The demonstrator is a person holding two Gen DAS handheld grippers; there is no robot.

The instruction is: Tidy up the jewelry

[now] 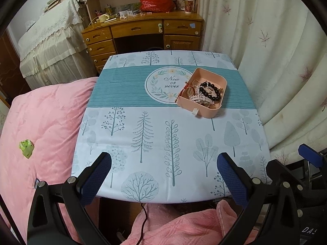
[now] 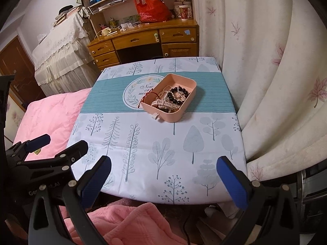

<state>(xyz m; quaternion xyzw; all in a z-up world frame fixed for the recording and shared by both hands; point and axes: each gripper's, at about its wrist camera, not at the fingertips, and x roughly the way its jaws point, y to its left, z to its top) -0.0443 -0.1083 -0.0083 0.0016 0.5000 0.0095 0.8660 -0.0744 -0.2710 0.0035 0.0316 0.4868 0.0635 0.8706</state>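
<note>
A pink tray (image 1: 221, 80) (image 2: 189, 92) sits on the teal band of the tablecloth, right of the round "Now or never" print. It holds a black bead bracelet (image 1: 210, 90) (image 2: 179, 94), pearl strands, a white watch strap (image 1: 199, 98) (image 2: 161, 103) and a red cord (image 1: 182, 90) (image 2: 150, 96) hanging over its left rim. My left gripper (image 1: 164, 161) is open and empty above the table's near edge. My right gripper (image 2: 164, 164) is open and empty too, at the near edge. The left gripper's body shows at the left in the right wrist view (image 2: 51, 153).
The small table (image 1: 143, 143) (image 2: 143, 143) has a tree-print cloth. A pink bed (image 1: 40, 122) lies to its left, a cream curtain (image 1: 276, 61) to its right, a wooden desk (image 1: 143, 28) behind. Pink fleece (image 1: 173, 224) lies below the near edge.
</note>
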